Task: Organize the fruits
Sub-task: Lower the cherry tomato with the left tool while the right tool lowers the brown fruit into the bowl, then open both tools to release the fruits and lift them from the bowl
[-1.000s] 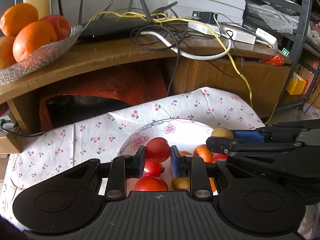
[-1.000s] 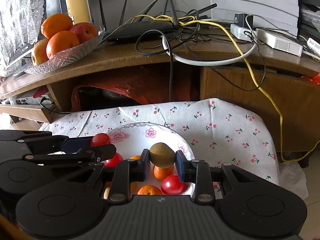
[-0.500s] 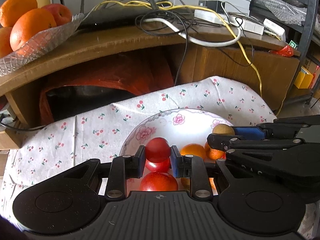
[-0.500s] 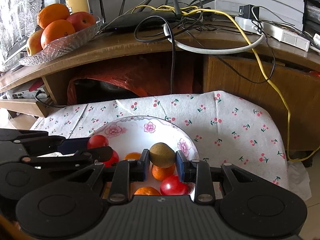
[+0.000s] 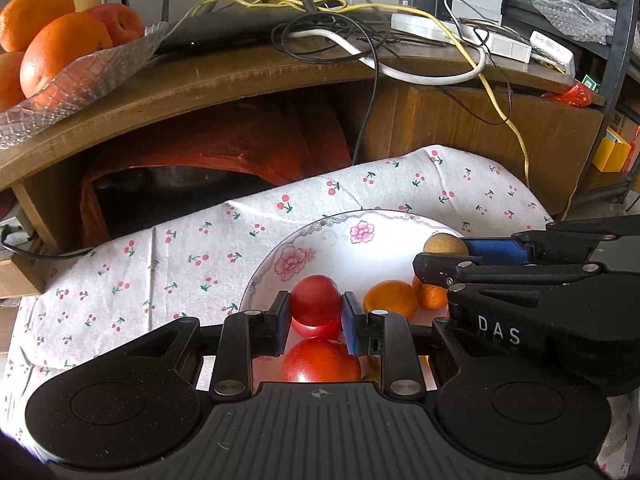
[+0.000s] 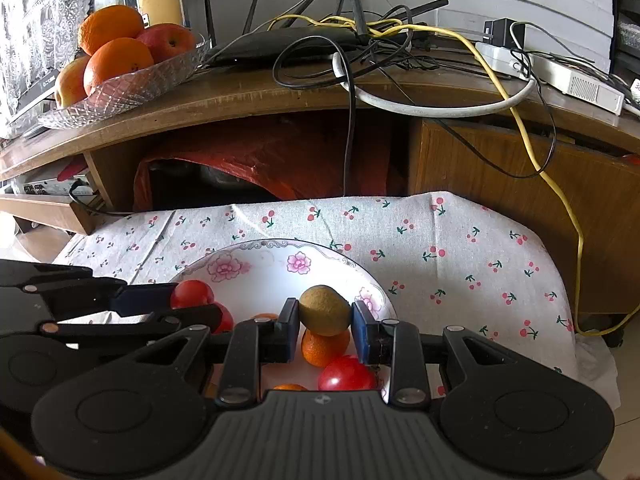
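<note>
A flowered white plate point(image 5: 340, 236) point(image 6: 256, 264) with tomatoes and small oranges rests on a cherry-print cloth. My left gripper point(image 5: 315, 307) is shut on a red tomato point(image 5: 315, 300), held just above the plate's other tomatoes point(image 5: 320, 366). My right gripper point(image 6: 325, 312) is shut on a brown kiwi point(image 6: 325, 310) above a small orange point(image 6: 324, 346). In the left wrist view the right gripper point(image 5: 444, 254) comes in from the right with the kiwi point(image 5: 444, 244). In the right wrist view the left gripper point(image 6: 188, 300) shows at the left holding the tomato point(image 6: 191, 294).
Behind the cloth stands a wooden desk point(image 6: 280, 100) with a tangle of cables point(image 6: 360, 40), a black router and a white power strip point(image 6: 560, 76). A glass dish point(image 6: 132, 84) of oranges and an apple sits on its left end. Red plastic fills the hollow below.
Both grippers have lifted slightly and drawn back from the plate with their fruit still gripped; the plate sits farther ahead and lower in each view.
</note>
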Tool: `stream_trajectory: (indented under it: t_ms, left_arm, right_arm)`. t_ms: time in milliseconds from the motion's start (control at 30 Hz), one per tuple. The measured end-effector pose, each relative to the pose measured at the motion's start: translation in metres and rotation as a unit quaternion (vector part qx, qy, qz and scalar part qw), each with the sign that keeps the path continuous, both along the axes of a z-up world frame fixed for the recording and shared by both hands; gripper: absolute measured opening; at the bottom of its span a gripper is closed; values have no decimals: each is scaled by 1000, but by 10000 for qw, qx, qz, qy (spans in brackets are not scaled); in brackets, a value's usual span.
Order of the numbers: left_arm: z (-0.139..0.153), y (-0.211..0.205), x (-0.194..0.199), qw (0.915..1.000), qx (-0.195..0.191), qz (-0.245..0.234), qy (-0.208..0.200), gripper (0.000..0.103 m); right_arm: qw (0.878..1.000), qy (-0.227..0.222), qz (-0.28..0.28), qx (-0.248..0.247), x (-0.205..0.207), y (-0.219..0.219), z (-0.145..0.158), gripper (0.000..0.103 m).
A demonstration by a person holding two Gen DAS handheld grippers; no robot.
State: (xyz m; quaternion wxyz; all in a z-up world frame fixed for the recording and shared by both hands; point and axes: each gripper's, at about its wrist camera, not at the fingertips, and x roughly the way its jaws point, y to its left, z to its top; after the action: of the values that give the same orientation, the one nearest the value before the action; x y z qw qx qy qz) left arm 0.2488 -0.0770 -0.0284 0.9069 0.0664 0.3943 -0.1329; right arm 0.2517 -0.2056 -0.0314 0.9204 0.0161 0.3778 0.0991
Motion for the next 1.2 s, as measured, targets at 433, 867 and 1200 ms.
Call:
stream_trajectory:
  t_ms: [433,867,1200]
  left_arm:
    - [1,1,-2,10000,22,39,-31,37]
    - [5,7,-3,9999,-15,154,-55,45]
    - [8,-7,-15,9996,187,-153,-154,66]
  right_arm:
    - [10000,-34,7,1,-1,1,2,32]
    - [9994,-28,-24,350,-2,-4,10,33]
    - [9979,-296,69,568,-11,2,29,36]
